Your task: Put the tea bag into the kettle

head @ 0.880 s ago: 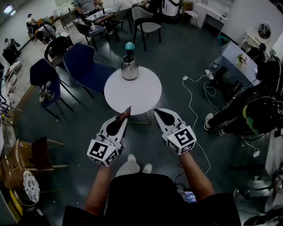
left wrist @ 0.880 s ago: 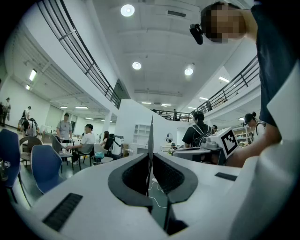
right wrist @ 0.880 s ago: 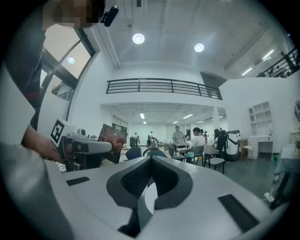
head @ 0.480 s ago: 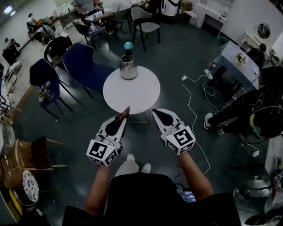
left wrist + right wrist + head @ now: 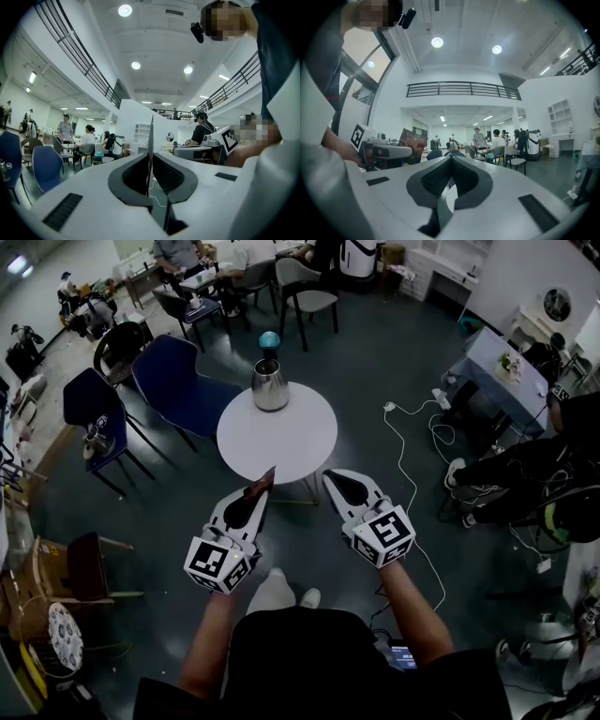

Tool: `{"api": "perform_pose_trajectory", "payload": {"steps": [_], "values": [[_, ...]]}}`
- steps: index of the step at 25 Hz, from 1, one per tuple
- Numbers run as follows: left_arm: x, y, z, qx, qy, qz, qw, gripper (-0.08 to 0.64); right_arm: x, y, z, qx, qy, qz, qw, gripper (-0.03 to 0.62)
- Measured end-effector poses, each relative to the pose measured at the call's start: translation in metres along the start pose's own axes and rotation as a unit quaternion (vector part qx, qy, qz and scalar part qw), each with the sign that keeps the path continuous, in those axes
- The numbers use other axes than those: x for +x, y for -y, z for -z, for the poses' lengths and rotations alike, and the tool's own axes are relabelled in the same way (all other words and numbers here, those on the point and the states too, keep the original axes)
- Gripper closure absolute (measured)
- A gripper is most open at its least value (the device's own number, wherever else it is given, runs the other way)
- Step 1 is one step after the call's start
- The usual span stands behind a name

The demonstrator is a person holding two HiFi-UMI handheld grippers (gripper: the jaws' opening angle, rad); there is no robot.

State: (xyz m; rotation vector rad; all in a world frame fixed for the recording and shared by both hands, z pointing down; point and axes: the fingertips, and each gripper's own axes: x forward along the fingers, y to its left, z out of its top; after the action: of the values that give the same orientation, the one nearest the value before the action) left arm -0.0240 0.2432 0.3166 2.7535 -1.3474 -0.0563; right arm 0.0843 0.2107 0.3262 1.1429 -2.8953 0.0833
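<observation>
Left gripper (image 5: 263, 486): it was held low in front of the person, short of the near edge of the desk, with its tip pointed toward that edge.
Left fingers (image 5: 130, 174): they were pressed together on the tea bag (image 5: 150, 137), which showed edge-on as a thin upright sheet rising above the tips.
Tea bag: in the head view it was a small brown-red packet (image 5: 265, 478) sticking out past the left gripper's tip, just over the near rim of the desk and well apart from the kettle. In the right gripper view it showed as a reddish flat packet (image 5: 412, 140) at the end of the left gripper (image 5: 388, 151).
Right gripper (image 5: 330, 478): it was held beside the left one, level with it, tip aimed at the desk.
Right fingers (image 5: 435, 179): they were closed tip to tip with nothing between them.
Kettle (image 5: 270, 387): a metal kettle stood upright at the far edge of the desk.
Teal ball (image 5: 270, 338): it was just beyond the kettle's top; whether it touched the kettle could not be told.
Desk (image 5: 281, 444): round and white, it carried only the kettle.
Blue chair (image 5: 176, 382): it stood to the left of the desk.
White cable (image 5: 405, 457): it ran across the dark floor to the right of the desk.
</observation>
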Motion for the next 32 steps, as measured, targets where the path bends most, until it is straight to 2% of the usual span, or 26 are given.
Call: {"api": "perform_pose_trajectory", "payload": {"steps": [6, 17, 32], "values": [[0.001, -0.008, 0.008, -0.008, -0.002, -0.006, 1.0000, 0.522, 0.006, 0.002, 0.004, 0.001, -0.003, -0.006, 1.000, 0.575], [0.019, -0.022, 0.000, -0.007, 0.003, -0.007, 0.9999, 0.522, 0.026, 0.016, -0.001, 0.000, -0.001, -0.013, 1.000, 0.575], [0.070, -0.095, -0.002, -0.026, -0.005, -0.002, 0.9997, 0.522, 0.102, 0.059, 0.004, 0.014, -0.007, -0.014, 1.000, 0.575]]}}
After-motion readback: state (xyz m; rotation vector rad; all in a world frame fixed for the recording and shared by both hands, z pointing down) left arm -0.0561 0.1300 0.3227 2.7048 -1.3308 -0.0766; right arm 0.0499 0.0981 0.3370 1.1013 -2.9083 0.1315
